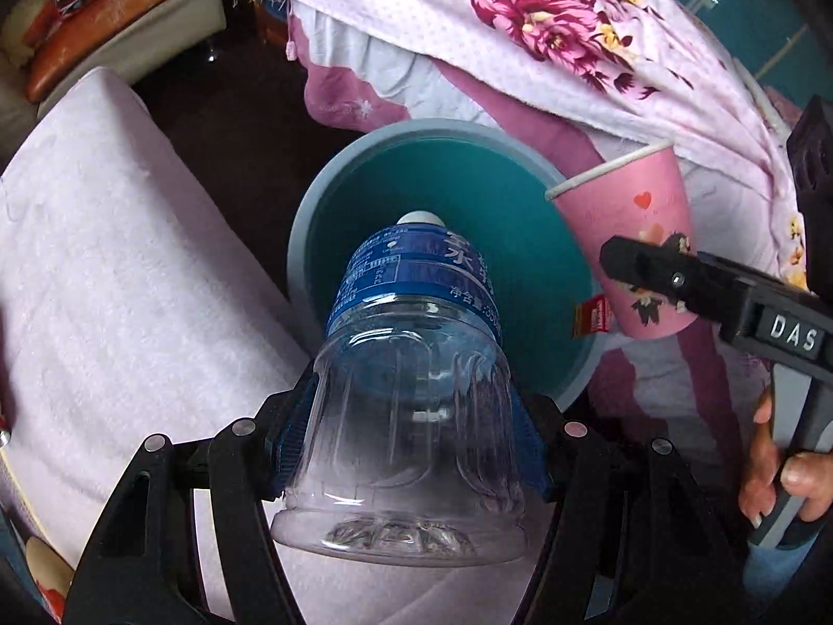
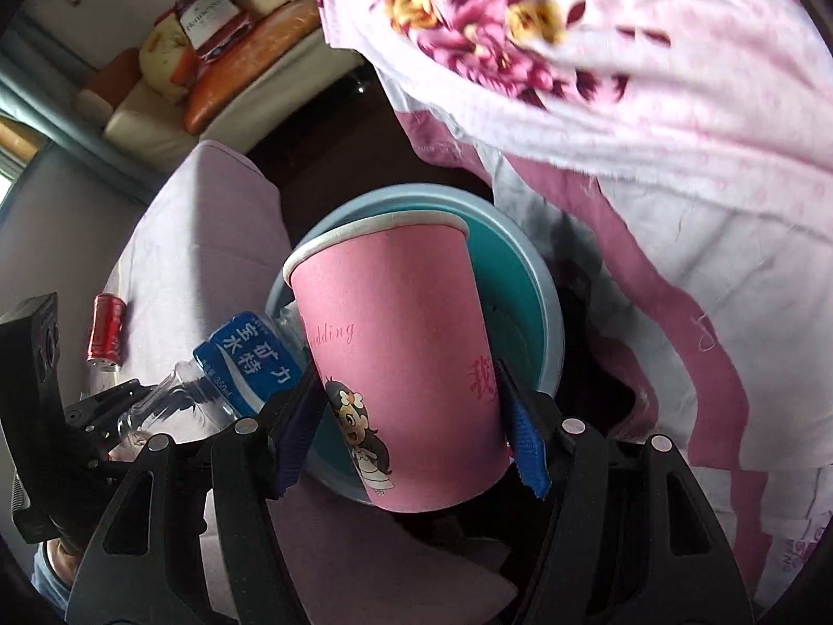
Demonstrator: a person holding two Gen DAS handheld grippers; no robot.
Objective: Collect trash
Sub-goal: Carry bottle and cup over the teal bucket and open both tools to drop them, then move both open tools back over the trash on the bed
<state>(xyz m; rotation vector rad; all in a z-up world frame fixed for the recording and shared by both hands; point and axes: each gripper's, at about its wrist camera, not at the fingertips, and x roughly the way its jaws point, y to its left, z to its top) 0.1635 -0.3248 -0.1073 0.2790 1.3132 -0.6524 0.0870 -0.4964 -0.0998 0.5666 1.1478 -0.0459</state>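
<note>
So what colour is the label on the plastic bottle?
Blue with white lettering; the label on the bottle shows best in the left wrist view.

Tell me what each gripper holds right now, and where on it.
Left gripper clamps the clear plastic water bottle near its base. Right gripper clamps the pink paper cup by its lower sides.

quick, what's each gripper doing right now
Left gripper: closed on the clear plastic bottle, cap end toward the teal bin.
Right gripper: closed on the pink paper cup, over the same bin.
</note>
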